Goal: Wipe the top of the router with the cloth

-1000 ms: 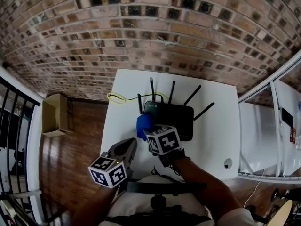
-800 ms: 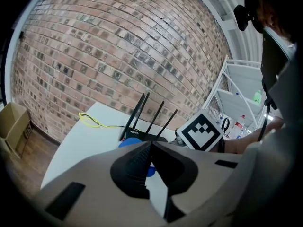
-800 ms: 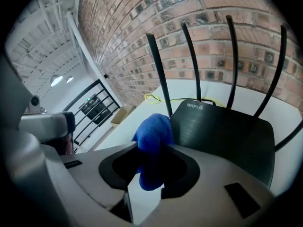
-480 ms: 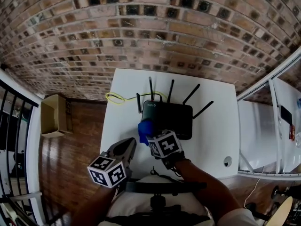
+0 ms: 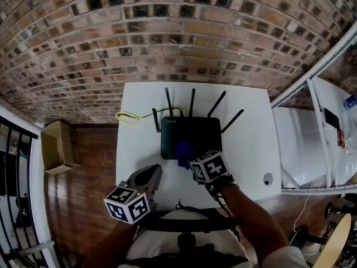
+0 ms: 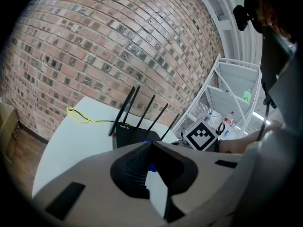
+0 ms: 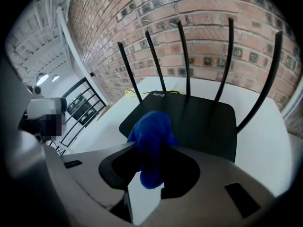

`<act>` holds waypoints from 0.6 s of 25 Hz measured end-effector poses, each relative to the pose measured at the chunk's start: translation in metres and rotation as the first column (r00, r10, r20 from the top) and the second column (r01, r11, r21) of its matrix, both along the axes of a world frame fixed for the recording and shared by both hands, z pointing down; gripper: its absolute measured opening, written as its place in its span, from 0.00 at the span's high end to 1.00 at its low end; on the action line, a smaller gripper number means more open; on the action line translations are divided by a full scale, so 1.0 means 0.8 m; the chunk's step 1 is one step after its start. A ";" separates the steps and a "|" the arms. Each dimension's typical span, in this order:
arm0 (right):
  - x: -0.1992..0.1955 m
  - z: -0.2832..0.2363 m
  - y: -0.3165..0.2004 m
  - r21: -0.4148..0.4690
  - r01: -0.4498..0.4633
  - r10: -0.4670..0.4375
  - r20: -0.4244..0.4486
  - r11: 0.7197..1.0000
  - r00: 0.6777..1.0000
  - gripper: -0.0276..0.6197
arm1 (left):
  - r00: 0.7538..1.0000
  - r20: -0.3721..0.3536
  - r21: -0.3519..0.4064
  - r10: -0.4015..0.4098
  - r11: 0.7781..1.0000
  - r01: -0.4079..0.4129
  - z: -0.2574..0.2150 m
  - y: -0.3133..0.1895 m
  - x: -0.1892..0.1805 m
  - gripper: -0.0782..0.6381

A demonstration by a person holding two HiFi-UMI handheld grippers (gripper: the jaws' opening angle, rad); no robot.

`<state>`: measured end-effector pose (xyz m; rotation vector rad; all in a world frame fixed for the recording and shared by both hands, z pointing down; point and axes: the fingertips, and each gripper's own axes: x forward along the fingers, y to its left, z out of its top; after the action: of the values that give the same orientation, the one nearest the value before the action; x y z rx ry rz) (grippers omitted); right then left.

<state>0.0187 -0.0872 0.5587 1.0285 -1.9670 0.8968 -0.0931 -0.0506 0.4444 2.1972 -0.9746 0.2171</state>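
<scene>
One red-brown brick wall (image 5: 167,38) fills the head view from 10 to 2 o'clock. One dark wooden floor (image 5: 83,194) runs along the 9 o'clock side. One white rectangular table (image 5: 251,149) stands with its far edge against the wall.

One white metal shelving unit (image 5: 312,144) stands at 3 o'clock. The left gripper view shows a few small items on its shelves, too small to name. One black metal railing (image 5: 17,166) crosses the 8 o'clock corner. One brown cardboard box (image 5: 56,147) sits on the floor at 9 o'clock. What it holds cannot be seen.

One flat black plastic router (image 5: 201,135) lies on the table's far half, at 12 o'clock from the person. Five thin black antennas (image 7: 229,60) show along its back and sides.

There are two claws, each with a marker cube. The right claw (image 7: 150,161) pinches one crumpled blue cloth (image 7: 151,126). The cloth rests on the router's top near its front edge, about 7 o'clock on the lid. The left claw (image 6: 151,145) has its tips pressed together with nothing between them. It is over the table's near edge, at 7 o'clock from the router and apart from it.

One thin yellow cable (image 5: 131,116) loops on the table at 10 o'clock from the router. One small round grey grommet (image 5: 268,178) sits in the table top at 4 o'clock.
</scene>
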 end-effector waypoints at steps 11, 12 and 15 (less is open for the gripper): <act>0.065 0.007 0.008 -0.004 -0.109 0.109 -0.008 0.994 0.994 0.76 | 0.994 0.016 -0.008 0.108 0.994 -0.108 0.009 0.024 0.018 0.85; 0.067 0.006 0.010 -0.005 -0.111 0.111 -0.002 0.994 0.994 0.76 | 0.995 0.020 -0.006 0.100 0.995 -0.100 0.008 0.025 0.020 0.85; 0.076 -0.003 0.013 -0.001 -0.111 0.111 0.016 0.994 0.994 0.76 | 0.997 0.027 -0.005 0.070 0.998 -0.070 0.005 0.028 0.034 0.85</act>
<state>0.0792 -0.0770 0.5566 1.1427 -1.9388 0.9681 -0.0659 -0.0280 0.4480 2.2324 -0.9116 0.2823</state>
